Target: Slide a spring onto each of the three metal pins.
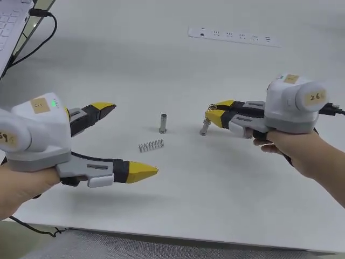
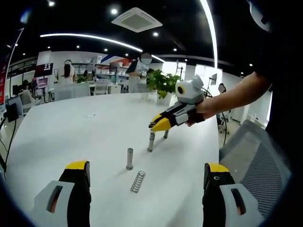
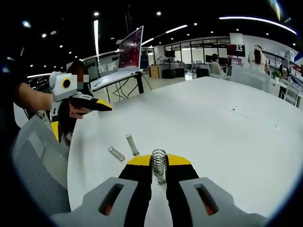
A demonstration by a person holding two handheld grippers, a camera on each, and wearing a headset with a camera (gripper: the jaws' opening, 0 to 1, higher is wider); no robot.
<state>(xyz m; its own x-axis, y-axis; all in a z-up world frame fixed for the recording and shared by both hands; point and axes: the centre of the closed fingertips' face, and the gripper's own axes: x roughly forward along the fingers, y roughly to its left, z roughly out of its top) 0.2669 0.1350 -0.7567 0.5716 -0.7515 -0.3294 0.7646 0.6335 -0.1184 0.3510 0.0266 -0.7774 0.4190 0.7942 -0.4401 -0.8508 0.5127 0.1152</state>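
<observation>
My left gripper (image 1: 131, 139) is wide open above the white table, with nothing between its jaws. Ahead of it a loose spring (image 1: 151, 145) lies flat, and a bare metal pin (image 1: 163, 123) stands upright just beyond. My right gripper (image 1: 213, 114) is shut on a spring (image 3: 159, 164) that sits on a second upright pin (image 1: 205, 127). In the left gripper view the loose spring (image 2: 137, 181) and bare pin (image 2: 129, 158) lie between my open jaws, with the right gripper (image 2: 158, 125) beyond. A small part behind the right gripper's tips is too hidden to identify.
A white power strip (image 1: 234, 36) lies at the far side of the table. A laptop (image 1: 9, 24) and its black cable (image 1: 43, 39) sit at the far left corner. The table's front edge (image 1: 178, 237) runs close below my hands.
</observation>
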